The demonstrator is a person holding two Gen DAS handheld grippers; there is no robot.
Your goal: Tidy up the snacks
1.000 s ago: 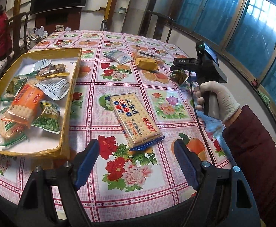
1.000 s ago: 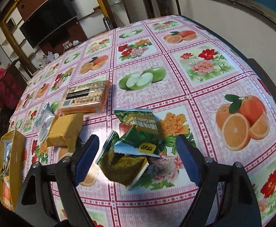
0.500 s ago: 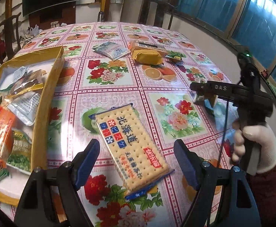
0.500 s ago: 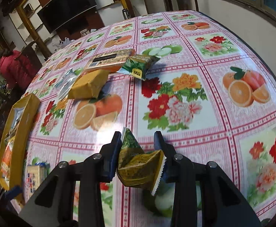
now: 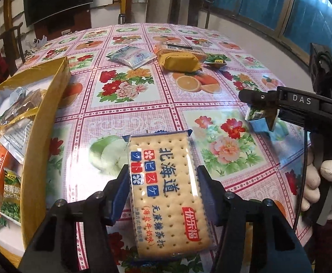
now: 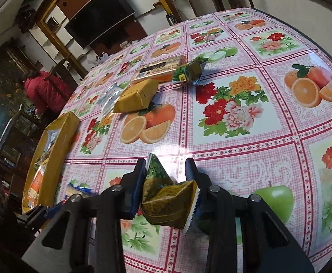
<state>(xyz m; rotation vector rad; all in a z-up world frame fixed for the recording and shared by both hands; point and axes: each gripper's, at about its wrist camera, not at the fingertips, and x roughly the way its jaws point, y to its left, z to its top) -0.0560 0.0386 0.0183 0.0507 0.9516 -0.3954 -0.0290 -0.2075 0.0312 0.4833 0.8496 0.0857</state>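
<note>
Left wrist view: the left gripper [image 5: 163, 187] has its two blue-padded jaws clamped on the long sides of a flat rectangular pack of pale crackers in clear wrap with blue and red lettering [image 5: 166, 184]. Whether the pack is lifted off the bench [image 5: 129, 111], which wears a glossy pink checked cloth printed with flowers and fruit, cannot be told. At the bench's left edge sits an open shallow yellow cardboard box [image 5: 45, 113], already holding several snack packets, among them an orange cracker pack and a green pea bag; its near end is cut off by the frame. Toward the far edge lie a pale blue foil sachet [image 5: 130, 55], a mustard-yellow wrapped block [image 5: 180, 62] and an orange-edged cracker pack [image 5: 179, 47] just behind the block. The person's white-gloved right hand [image 5: 325, 188] holds the other tool at the right edge.

Right wrist view: the right gripper [image 6: 166, 182] is closed on a crumpled green-and-gold foil snack packet [image 6: 168, 201], held above the cloth. A second green foil packet [image 6: 188, 71] lies by the far packs.

Judging from this, the sorting is partly done: two snacks are in the grippers, and four wait on the bench. The box's contents are mostly hidden here behind its wall.
</note>
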